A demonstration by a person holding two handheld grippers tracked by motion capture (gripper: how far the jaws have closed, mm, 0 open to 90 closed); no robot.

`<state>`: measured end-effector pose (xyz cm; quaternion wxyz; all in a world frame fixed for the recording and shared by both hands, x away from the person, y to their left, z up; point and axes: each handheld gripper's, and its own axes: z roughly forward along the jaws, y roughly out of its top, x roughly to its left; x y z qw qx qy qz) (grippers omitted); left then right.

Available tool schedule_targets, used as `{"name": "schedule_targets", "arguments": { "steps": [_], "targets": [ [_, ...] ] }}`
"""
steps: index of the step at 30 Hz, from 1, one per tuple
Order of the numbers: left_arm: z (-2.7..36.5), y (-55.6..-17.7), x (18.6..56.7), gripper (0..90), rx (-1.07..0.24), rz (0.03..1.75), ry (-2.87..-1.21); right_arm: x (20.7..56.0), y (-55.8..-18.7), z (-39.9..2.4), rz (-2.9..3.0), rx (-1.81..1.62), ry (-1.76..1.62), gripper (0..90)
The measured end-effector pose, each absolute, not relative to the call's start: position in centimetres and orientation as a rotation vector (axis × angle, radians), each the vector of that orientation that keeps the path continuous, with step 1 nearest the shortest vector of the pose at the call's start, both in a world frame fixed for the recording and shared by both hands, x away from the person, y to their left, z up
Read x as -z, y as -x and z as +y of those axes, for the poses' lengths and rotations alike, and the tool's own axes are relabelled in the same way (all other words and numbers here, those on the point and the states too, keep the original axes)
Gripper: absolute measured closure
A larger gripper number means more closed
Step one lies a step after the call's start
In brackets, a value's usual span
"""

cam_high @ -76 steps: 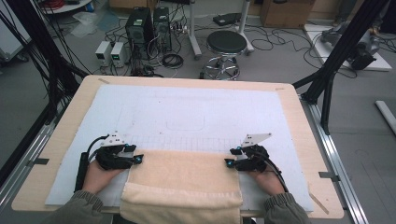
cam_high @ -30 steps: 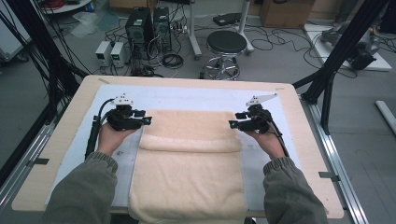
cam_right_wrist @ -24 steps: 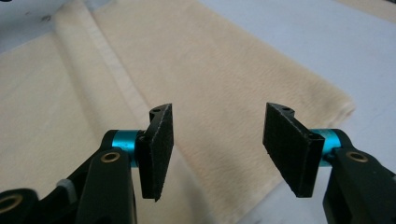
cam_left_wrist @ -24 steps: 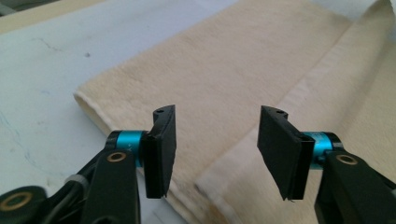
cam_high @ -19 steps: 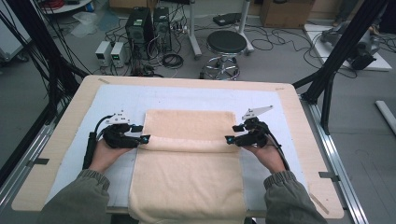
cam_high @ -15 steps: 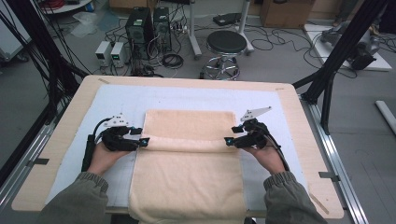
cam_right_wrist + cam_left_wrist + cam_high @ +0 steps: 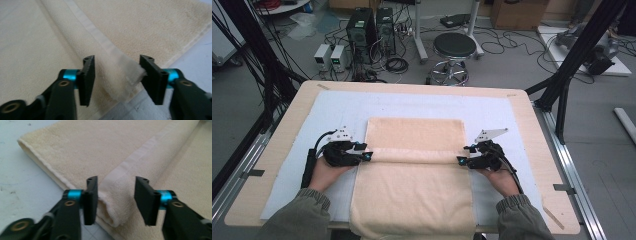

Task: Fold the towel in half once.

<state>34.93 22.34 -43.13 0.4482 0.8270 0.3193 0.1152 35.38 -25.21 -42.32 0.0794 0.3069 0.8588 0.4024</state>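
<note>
High view: two grippers sit at the ends of a raised fold across a cream towel [image 7: 414, 170].

The towel lies on the pale blue mat [image 7: 332, 107] of the wooden table [image 7: 287, 117], its near end at 6 o'clock hanging over the table edge. The left gripper [image 7: 364, 156] is at 9 o'clock of the towel and the right gripper [image 7: 460, 161] at 3 o'clock, each on the fold [image 7: 414, 155]. In the left gripper view the jaws have just been closing, with the fold's rolled end [image 7: 116, 202] between them; one jaw touches it, the other stands apart. In the right gripper view the frayed corner [image 7: 125, 75] sits between jaws that have also just been closing, with a gap beside one jaw.
</note>
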Motion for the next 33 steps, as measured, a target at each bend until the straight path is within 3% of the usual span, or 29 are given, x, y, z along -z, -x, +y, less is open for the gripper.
{"name": "schedule_targets", "arguments": {
  "steps": [5,11,13,16,19,23,29,33],
  "targets": [
    [22.43,-34.57,42.91,83.9,-0.269,0.755,-2.043,42.36,-35.23,-24.99,2.611,-1.213,-0.874,71.1],
    [22.51,-34.47,42.88,87.2,-0.267,0.755,-2.043,42.26,-35.11,-25.04,2.634,-1.227,-0.863,81.8],
    [22.65,-34.43,42.85,83.9,-0.272,0.767,-2.035,42.19,-35.03,-25.15,2.633,-1.233,-0.855,82.9],
    [22.87,-34.66,42.89,59.3,-0.304,0.831,-2.022,42.25,-34.93,-25.35,2.628,-1.248,-0.856,82.7],
    [22.87,-34.95,43.16,49.3,-0.279,0.863,-2.017,42.45,-34.96,-25.38,2.631,-1.248,-0.864,80.6],
    [22.32,-34.93,43.51,53.8,-0.267,0.836,-2.060,42.56,-35.03,-25.25,2.640,-1.251,-0.867,79.2],
    [22.28,-34.70,43.39,79.3,-0.246,0.788,-2.077,42.67,-35.06,-25.12,2.652,-1.247,-0.869,81.4],
    [22.27,-34.61,43.29,85.8,-0.251,0.769,-2.087,42.66,-35.00,-25.05,2.659,-1.249,-0.853,83.1]
  ]
}}
